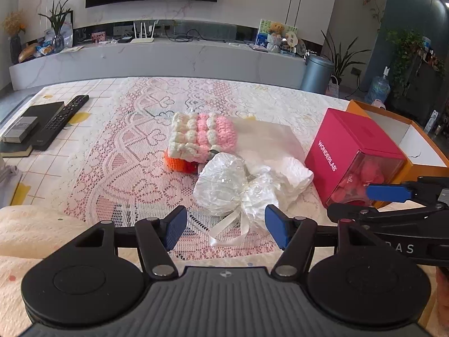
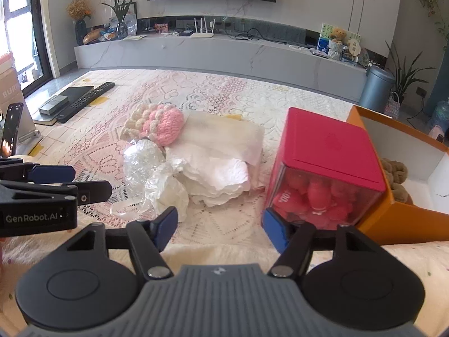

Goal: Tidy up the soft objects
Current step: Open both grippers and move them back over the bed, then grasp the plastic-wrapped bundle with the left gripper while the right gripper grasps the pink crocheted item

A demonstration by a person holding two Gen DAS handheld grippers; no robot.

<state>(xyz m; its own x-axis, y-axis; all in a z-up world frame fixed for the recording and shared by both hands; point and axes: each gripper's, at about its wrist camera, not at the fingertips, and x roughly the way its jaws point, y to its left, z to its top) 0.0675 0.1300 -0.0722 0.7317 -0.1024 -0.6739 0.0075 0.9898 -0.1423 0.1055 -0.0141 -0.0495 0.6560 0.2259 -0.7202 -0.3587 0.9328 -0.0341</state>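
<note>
Crochet piece [image 1: 202, 138] beside pink box [image 1: 354, 156] (reads WONDERLAB), both grippers' fingers spread, empty

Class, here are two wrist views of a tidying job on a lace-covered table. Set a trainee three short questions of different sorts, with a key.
1. True or false: the left gripper holds the crocheted piece.
2. Which colour is the open box that holds the brown plush: A orange, B green?
3. Fill in: the clear-fronted box beside it is ____.

Key: 1 false, both grippers' jaws open and empty; 2 A; 3 pink.
</note>
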